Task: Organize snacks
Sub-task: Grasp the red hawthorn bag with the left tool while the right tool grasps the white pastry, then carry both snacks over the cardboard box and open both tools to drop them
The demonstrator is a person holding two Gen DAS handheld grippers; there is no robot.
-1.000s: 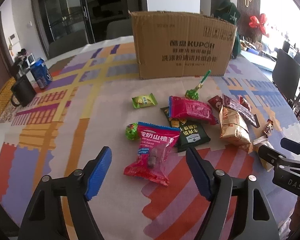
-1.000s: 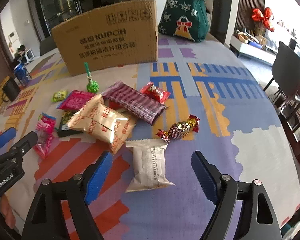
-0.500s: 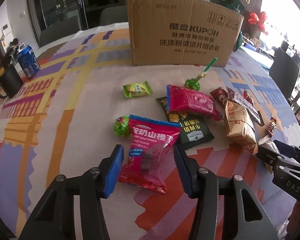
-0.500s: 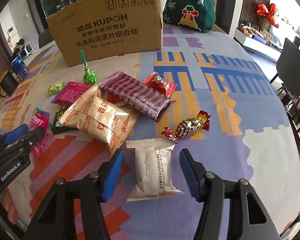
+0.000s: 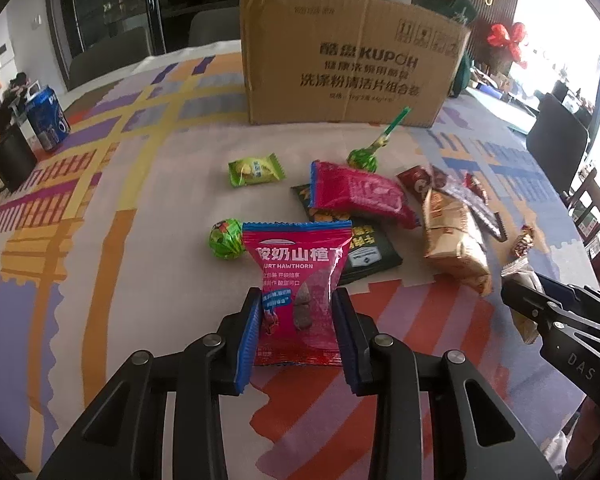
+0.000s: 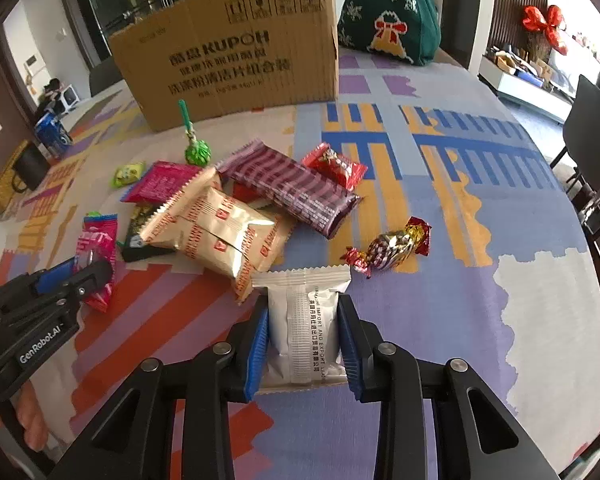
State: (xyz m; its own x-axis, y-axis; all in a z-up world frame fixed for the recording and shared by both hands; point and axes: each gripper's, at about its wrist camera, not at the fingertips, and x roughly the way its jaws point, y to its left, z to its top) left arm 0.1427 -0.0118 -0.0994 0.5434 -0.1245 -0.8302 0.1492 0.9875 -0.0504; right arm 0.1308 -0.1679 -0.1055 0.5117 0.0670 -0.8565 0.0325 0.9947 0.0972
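A red hawthorn snack packet [image 5: 296,264] lies on the patterned tablecloth, and my left gripper [image 5: 297,300] is closing on it, blue pads touching both its sides. The right gripper [image 6: 303,320] is closing the same way on a white foil packet [image 6: 300,284], pinched between its pads. More snacks lie in a loose heap: a gold biscuit pack [image 6: 216,232], a purple striped bar [image 6: 292,188], a magenta pack [image 5: 360,194], a dark green pack [image 5: 368,252], a green lollipop [image 6: 198,152] and a foil candy [image 6: 392,244]. The cardboard box [image 5: 352,68] stands behind them.
A blue can [image 5: 46,120] and a black mug [image 5: 8,160] stand at the far left of the table. Behind the box to the right sits a green Christmas bag [image 6: 392,12]. A dark chair [image 6: 592,120] stands past the table's right edge.
Both grippers have lowered toward the table, and their jaws have narrowed from wide open onto the packets: the left on the red hawthorn packet, the right on the white one.
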